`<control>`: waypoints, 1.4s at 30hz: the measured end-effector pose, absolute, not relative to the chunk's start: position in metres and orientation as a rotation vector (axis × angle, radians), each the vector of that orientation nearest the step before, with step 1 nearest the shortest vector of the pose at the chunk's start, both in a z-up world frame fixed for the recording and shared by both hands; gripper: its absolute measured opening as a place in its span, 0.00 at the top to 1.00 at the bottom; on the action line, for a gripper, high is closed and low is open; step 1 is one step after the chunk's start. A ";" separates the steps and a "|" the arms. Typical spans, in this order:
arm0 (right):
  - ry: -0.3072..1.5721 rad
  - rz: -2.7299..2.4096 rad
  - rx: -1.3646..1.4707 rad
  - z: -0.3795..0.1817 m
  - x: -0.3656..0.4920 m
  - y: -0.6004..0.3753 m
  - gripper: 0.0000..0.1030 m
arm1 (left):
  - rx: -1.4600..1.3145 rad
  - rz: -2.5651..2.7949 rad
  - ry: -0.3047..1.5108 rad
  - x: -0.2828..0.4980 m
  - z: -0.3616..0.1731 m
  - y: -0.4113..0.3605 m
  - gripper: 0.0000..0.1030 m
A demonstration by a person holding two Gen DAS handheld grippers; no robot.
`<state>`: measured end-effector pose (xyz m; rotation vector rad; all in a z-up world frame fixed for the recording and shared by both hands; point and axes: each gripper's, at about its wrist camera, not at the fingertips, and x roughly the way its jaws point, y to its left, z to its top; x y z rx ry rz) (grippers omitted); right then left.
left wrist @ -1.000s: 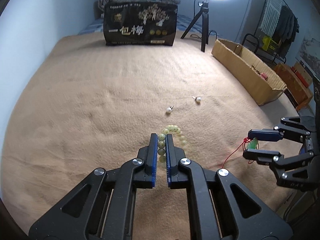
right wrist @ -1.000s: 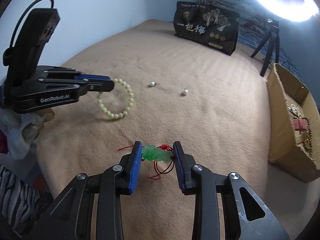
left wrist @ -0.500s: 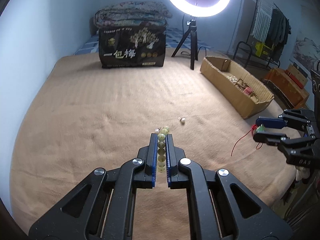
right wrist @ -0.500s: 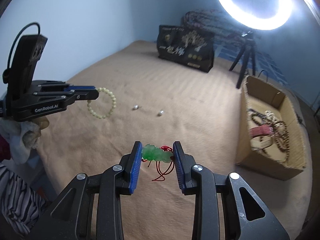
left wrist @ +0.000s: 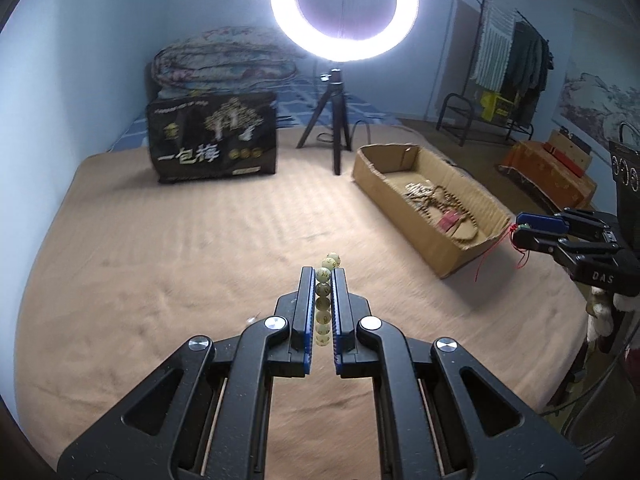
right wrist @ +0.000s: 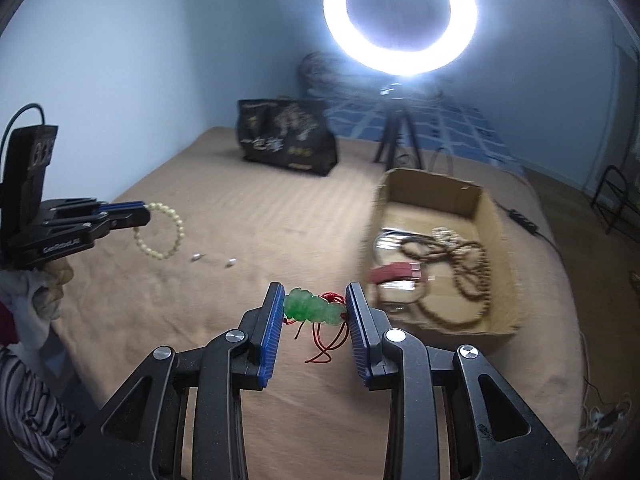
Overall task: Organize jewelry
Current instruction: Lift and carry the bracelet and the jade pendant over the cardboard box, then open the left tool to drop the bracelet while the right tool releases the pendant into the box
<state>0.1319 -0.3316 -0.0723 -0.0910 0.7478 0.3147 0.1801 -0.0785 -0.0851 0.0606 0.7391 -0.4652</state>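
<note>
Only the right wrist view shows two small earrings (right wrist: 213, 260) lying on the tan blanket (right wrist: 248, 216). Left gripper (left wrist: 323, 280) is clamped on a pale bead bracelet (left wrist: 324, 300); right gripper (right wrist: 314, 300) pinches a green pendant (right wrist: 314, 309), both lifted above the blanket. Cardboard box (right wrist: 486, 204) holds dark bead strings (right wrist: 468, 268) and a red item (right wrist: 394, 273).

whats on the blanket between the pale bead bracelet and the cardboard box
Two small pearl earrings lie on the blanket between the bracelet and the cardboard box, seen in the right wrist view.
</note>
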 end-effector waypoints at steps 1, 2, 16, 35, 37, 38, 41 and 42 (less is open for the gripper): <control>0.744 0.303 -0.087 -0.071 0.133 -0.338 0.71 | 0.063 -0.472 0.736 0.182 -0.083 -0.084 0.95; 0.740 0.293 -0.084 -0.069 0.133 -0.345 0.71 | 0.067 -0.481 0.733 0.184 -0.082 -0.090 0.95; 0.686 0.200 -0.084 -0.047 0.156 -0.401 0.71 | 0.050 -0.570 0.694 0.237 -0.063 -0.162 0.95; 0.718 0.169 -0.070 -0.076 0.210 -0.431 0.71 | 0.021 -0.620 0.722 0.321 -0.086 -0.241 0.95; 0.726 0.167 -0.068 -0.081 0.215 -0.432 0.71 | 0.030 -0.618 0.726 0.325 -0.090 -0.247 0.95; 0.728 0.167 -0.066 -0.082 0.217 -0.433 0.71 | 0.035 -0.616 0.729 0.328 -0.092 -0.249 0.95; 0.735 0.168 -0.055 -0.087 0.222 -0.436 0.71 | 0.038 -0.612 0.740 0.335 -0.099 -0.254 0.95; 0.738 0.169 -0.052 -0.089 0.223 -0.437 0.71 | 0.038 -0.612 0.743 0.337 -0.100 -0.256 0.95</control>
